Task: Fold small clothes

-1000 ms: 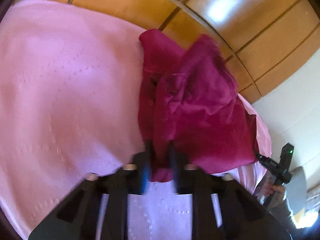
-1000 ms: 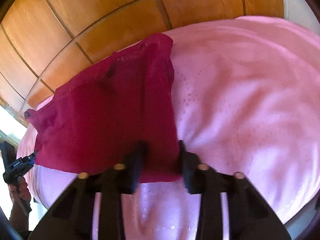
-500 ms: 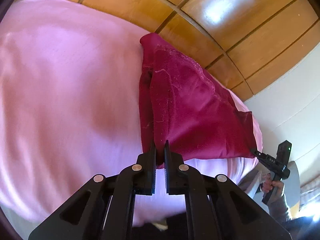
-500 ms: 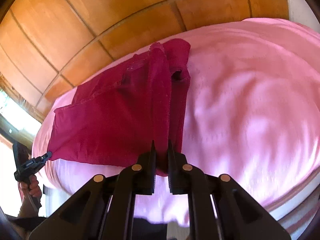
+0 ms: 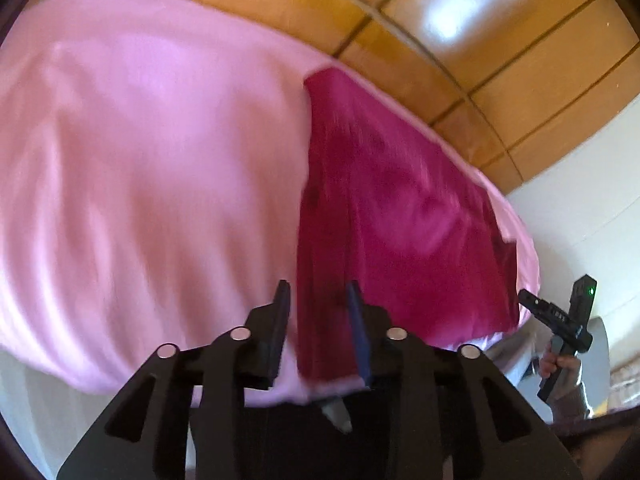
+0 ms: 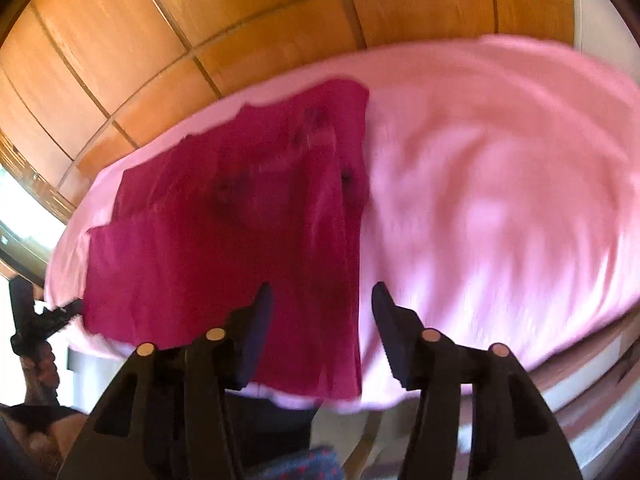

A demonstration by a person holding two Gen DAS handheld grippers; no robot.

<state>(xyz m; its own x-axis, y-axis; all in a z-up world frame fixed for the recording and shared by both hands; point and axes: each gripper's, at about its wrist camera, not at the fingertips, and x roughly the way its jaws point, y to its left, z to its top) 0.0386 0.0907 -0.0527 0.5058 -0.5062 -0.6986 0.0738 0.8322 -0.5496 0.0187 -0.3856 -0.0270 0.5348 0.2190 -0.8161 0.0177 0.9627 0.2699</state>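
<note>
A: Item one, left gripper (image 5: 318, 304)?

B: Jaws parted, having just been opening. The near edge of the garment (image 5: 392, 216) shows between the fingers, but the pads do not seem to press it. My reading: it let go once that edge was laid down.

A: The garment itself?

B: Magenta, small, lying mostly flat on the pink cover (image 5: 152, 160), doubled along one long side. It sits toward the cover's far edge and runs to its near edge. Blur hides seams, so I cannot tell what kind of garment it is.

A: Right gripper (image 6: 322, 300)?

B: Jaws spread wide, also just opening, nothing pinched. The other near corner lies between and below the fingers, loose. Judged the same: a release after spreading the cloth for a fold.

A: Surroundings?

B: Wooden panels (image 6: 152, 40) behind the cover, a pale wall (image 5: 580, 200) at one side, a bright window (image 6: 16, 216) at the other. Each view shows the other gripper in a hand at its edge.

A: Obstructions?

B: None on the cover. Only the doubled strip may shift in the next fold
</note>
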